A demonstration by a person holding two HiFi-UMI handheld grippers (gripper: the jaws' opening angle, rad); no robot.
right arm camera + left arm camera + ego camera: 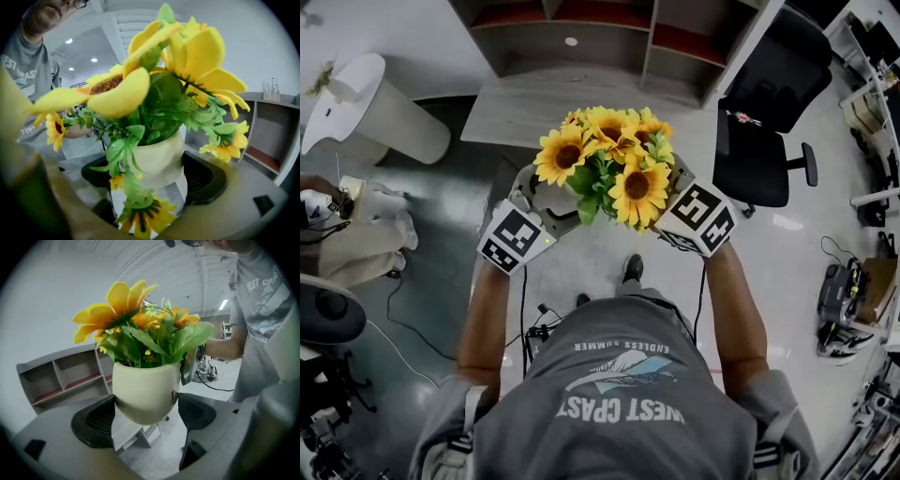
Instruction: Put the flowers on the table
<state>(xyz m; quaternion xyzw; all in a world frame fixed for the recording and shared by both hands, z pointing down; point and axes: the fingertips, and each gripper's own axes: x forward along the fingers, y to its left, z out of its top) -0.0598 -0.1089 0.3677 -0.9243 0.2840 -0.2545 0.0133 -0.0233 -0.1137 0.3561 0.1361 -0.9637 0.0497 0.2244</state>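
Observation:
A bunch of yellow sunflowers (609, 159) with green leaves stands in a cream pot (145, 390), held in the air in front of me. My left gripper (551, 202) is shut on the pot from one side, its black pads (93, 423) pressed against the pot's wall. From the other side my right gripper (667, 192) is shut on the same pot (161, 157), with leaves and a drooping flower hanging over its jaws. The grey wooden table (516, 108) lies just beyond the flowers, lower than the pot. In the head view the blooms hide the pot.
A grey shelf unit (581, 37) stands behind the table. A black office chair (764, 122) is at the right, a white round stand (375, 103) at the left. Cables (534, 328) run over the floor by my feet. Equipment clutters the far right edge.

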